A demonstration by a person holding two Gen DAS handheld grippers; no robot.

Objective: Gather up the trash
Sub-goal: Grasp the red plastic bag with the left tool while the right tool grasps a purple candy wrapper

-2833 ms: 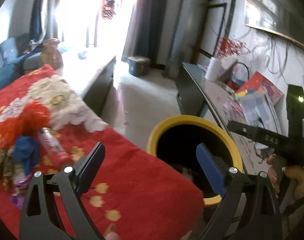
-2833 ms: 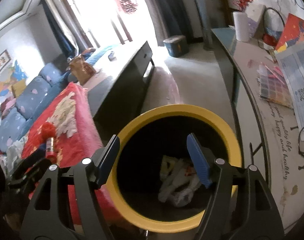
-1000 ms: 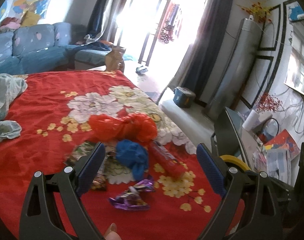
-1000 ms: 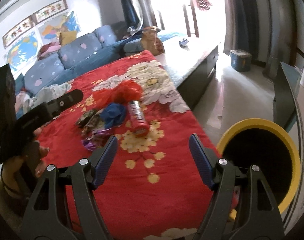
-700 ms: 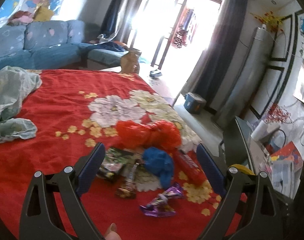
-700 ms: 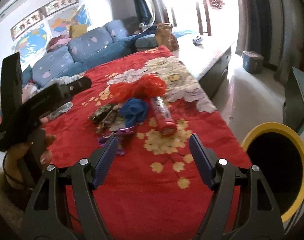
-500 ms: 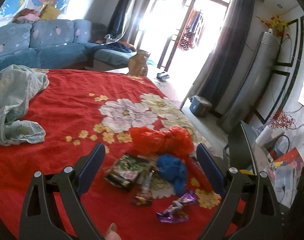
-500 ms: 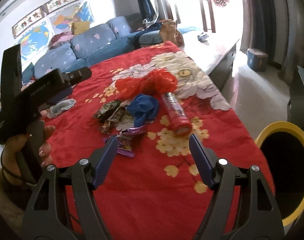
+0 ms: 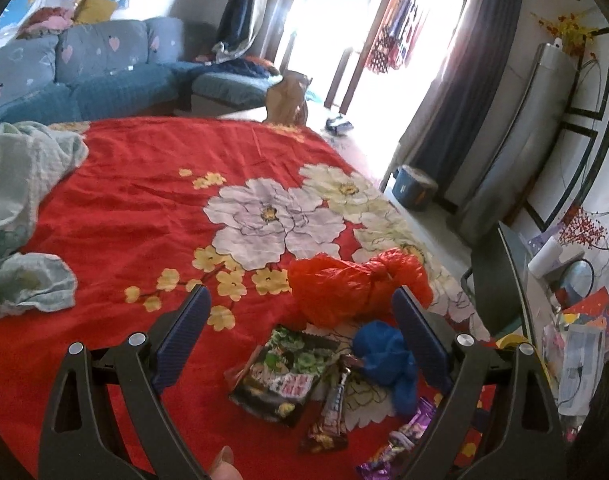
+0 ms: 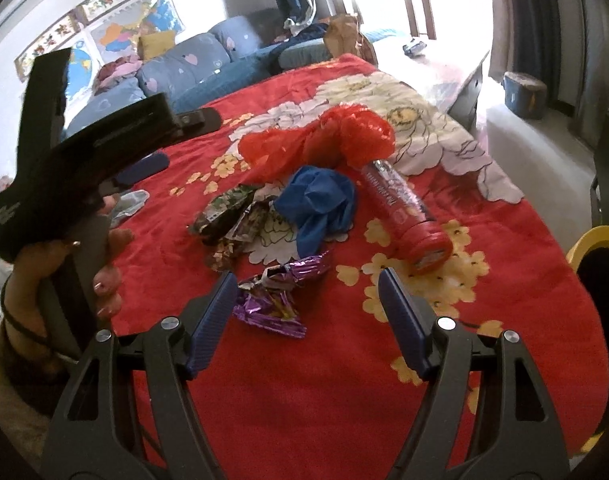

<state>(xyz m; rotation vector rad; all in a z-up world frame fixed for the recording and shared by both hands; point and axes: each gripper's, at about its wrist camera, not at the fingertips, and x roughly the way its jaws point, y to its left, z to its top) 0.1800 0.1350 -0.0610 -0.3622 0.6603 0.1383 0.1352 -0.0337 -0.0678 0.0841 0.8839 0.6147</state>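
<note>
Two tongs, both spread wide, nothing between the pads of either. Left tongs (image 9: 300,336) hang over the red flowered bedspread (image 9: 136,208); the trash pile sits ahead and to their right. Green-black snack bag (image 9: 282,376) lies just past the gap, nearer the right pad; brown candy wrapper (image 9: 331,412) beside it; blue crumpled plastic (image 9: 388,360) just by the right finger; red plastic bag (image 9: 352,284) beyond, partly behind that finger's tip. Purple foil wrapper (image 9: 404,436) at lower right, partly hidden by the tongs' frame. Light green cloth (image 9: 20,208) far left on the bed, well apart from the pile.

Right tongs (image 10: 308,316) point at the same pile from the other side. Purple foil wrapper (image 10: 276,296) lies just ahead of the left pad, closest item, not touched. Red tube can (image 10: 404,212) on its side, cap end near the right pad's tip. Blue plastic (image 10: 320,204) and red bag (image 10: 316,140) farther on; dark wrappers (image 10: 228,216) to the left. Person's left hand (image 10: 64,272) grips the other tool at the left edge. Yellow bin (image 10: 596,248) rim at the right edge, off the bed.
</note>
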